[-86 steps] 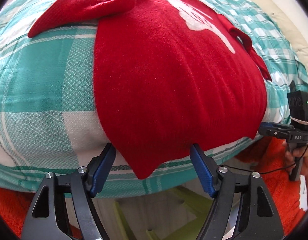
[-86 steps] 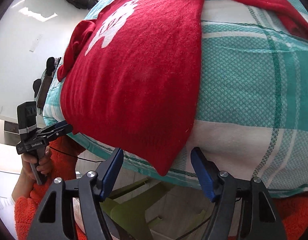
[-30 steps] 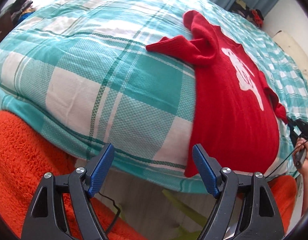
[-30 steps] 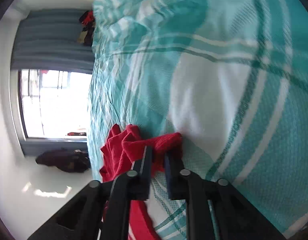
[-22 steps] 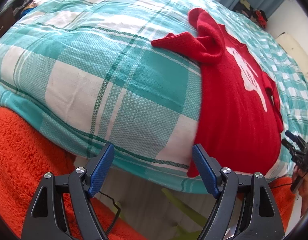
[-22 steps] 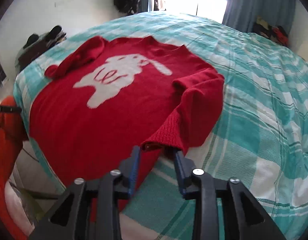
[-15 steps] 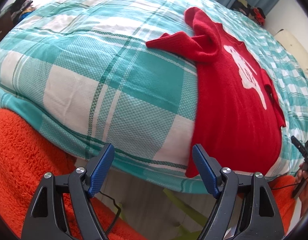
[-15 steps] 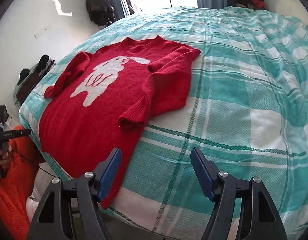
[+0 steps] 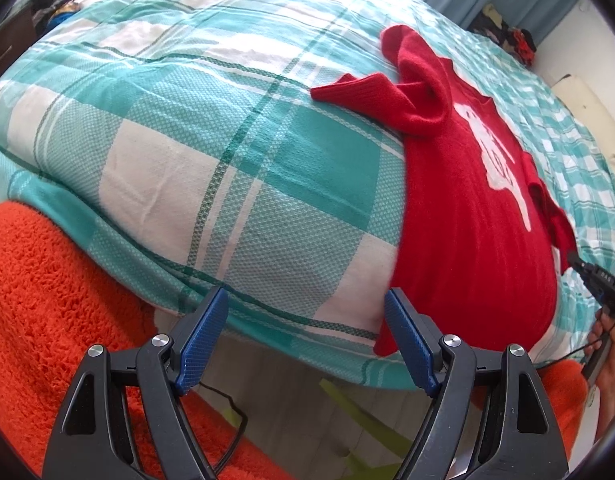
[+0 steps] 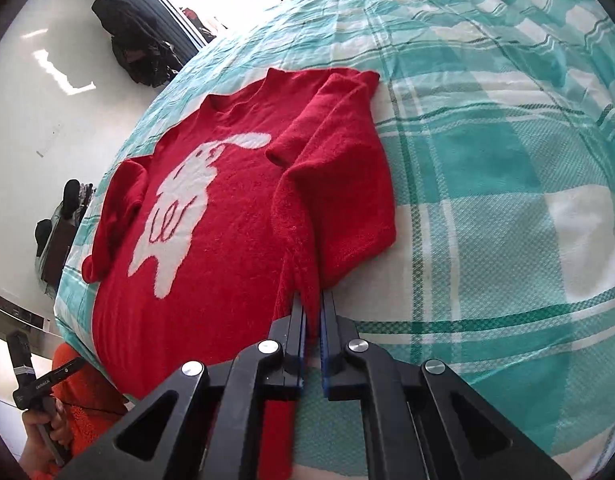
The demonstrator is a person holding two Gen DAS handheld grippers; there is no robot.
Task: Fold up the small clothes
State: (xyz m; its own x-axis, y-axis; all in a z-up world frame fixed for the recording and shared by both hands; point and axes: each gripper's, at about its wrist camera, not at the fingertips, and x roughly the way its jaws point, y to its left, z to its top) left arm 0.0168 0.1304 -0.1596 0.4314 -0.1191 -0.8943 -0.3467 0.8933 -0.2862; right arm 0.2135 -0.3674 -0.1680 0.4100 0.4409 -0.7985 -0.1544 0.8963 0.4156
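Right wrist: right gripper (image 10: pixel 312 308) clamped on sweater (image 10: pixel 235 216) edge, angled down.

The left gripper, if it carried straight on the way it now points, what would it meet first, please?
Most likely the checked bedspread at the bed's near edge: the open left gripper frames that cloth, with the red sweater just off to the right. Depth is hard to judge in this fisheye view.

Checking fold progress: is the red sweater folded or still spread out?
Mostly spread: the red sweater lies flat on the bed, one sleeve folded over, its edge pinched by the right gripper.
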